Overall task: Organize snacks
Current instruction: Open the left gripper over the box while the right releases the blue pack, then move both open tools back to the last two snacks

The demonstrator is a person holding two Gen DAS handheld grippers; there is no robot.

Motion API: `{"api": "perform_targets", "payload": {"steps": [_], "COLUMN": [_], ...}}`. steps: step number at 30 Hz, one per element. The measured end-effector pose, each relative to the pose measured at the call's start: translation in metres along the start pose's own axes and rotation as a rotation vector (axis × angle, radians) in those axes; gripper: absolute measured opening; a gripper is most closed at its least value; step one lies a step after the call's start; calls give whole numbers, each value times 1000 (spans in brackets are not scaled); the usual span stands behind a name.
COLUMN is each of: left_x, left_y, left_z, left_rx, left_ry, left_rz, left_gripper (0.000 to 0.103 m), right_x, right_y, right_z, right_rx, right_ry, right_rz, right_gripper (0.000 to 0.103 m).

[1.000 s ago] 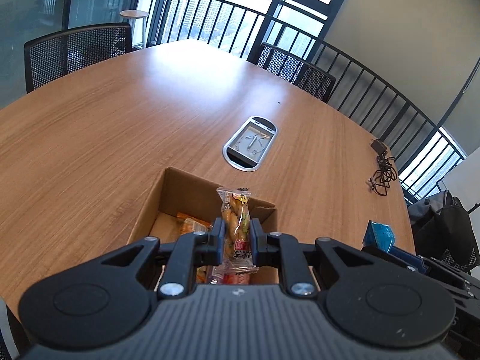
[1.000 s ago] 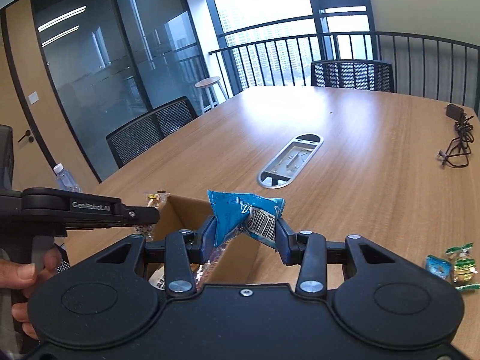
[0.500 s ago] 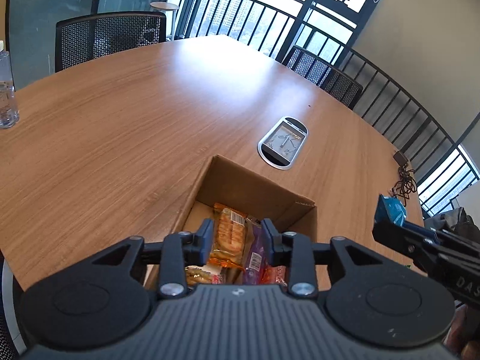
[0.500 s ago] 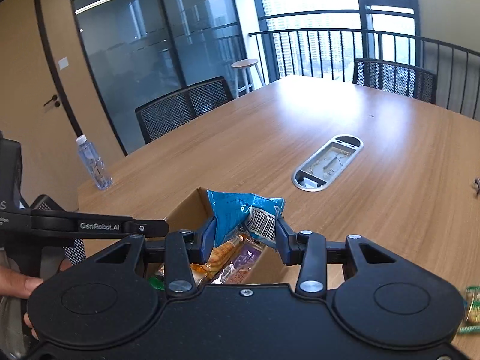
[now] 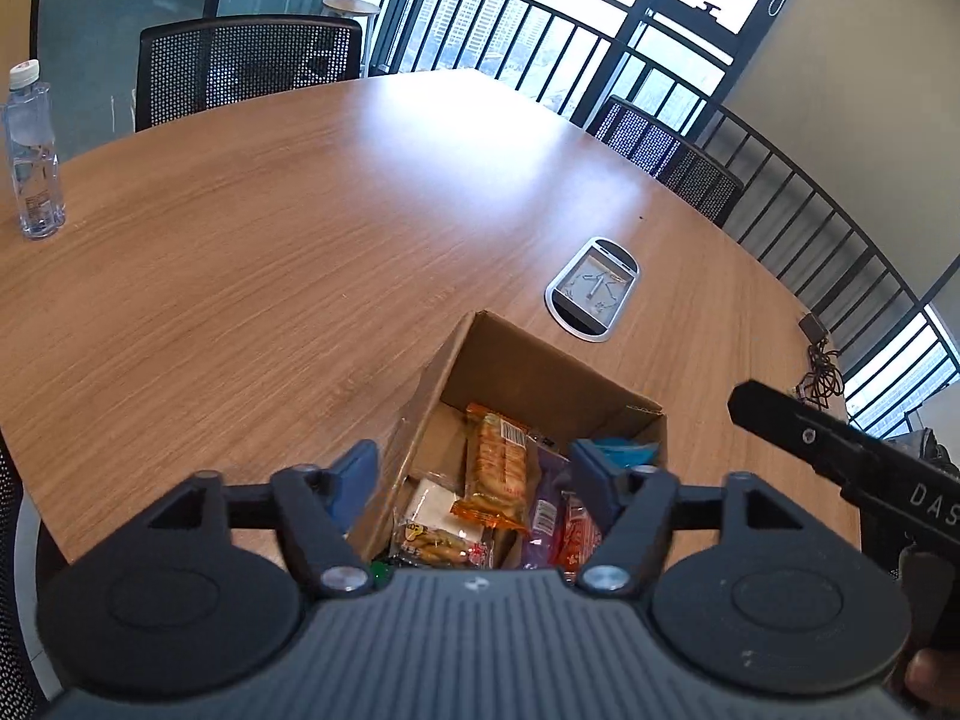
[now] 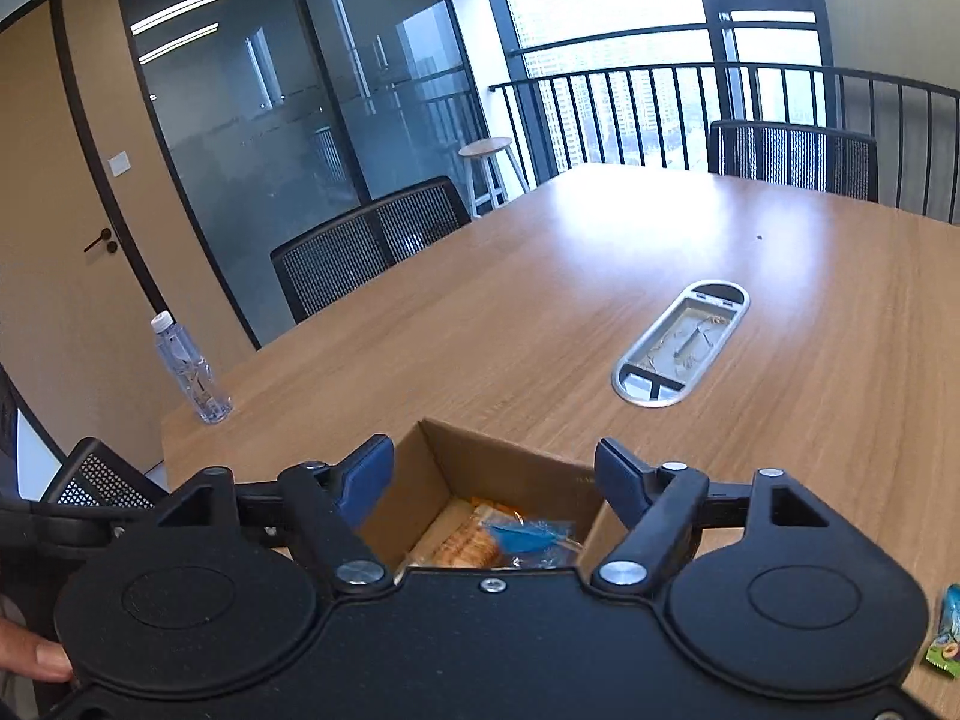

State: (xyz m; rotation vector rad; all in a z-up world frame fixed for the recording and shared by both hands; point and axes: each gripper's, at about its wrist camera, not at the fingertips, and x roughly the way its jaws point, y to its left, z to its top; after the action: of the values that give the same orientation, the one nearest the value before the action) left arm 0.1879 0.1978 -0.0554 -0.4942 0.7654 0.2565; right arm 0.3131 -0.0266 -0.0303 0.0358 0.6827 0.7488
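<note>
Left gripper: poised above the near end of the cardboard box, looking down into it; jaws spread wide, nothing between them, blue pads straddling the box's near-left wall.
Right gripper: hovering over the same box from its other side, jaws wide apart and holding nothing; its black body shows at the right edge of the left wrist view.
Hands: a thumb tip shows at the lower left of the right wrist view.
Box: open-topped brown cardboard, standing on the wooden table near its front edge, just short of the oval metal cable port.
Snacks in box: an orange cracker pack lying lengthwise, a purple wrapper and a red one beside it, a clear bag of small biscuits, and a blue packet on top of the crackers.
Snacks outside: what seem to be two small packets on the table at the right edge, mostly cut off.
Elsewhere: a water bottle upright at the table's left rim; a tangled black cable far right.
</note>
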Motion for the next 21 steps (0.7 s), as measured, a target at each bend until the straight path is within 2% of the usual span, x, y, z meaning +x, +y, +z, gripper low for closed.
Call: {"api": "perform_targets", "payload": {"steps": [2, 5, 11, 15, 21], "left_x": [-1, -1, 2, 2, -1], "left_y": [-1, -5, -17, -29, -54], "left_z": [-2, -5, -13, -20, -30], "left_rx": [-6, 1, -5, 14, 41], "left_ry": [-5, -3, 8, 14, 11], "left_rz": [8, 11, 1, -16, -55], "left_gripper": [84, 90, 103, 103, 103], "right_x": [-5, -16, -37, -54, -78], "right_y": [-7, -19, -40, -52, -68], "right_z": [-3, -7, -20, -29, -37], "right_rx": [11, 20, 26, 20, 9], "right_ry": [1, 2, 12, 9, 3], "right_rz": [-9, -26, -57, -91, -132], "right_gripper": [73, 73, 82, 95, 103]}}
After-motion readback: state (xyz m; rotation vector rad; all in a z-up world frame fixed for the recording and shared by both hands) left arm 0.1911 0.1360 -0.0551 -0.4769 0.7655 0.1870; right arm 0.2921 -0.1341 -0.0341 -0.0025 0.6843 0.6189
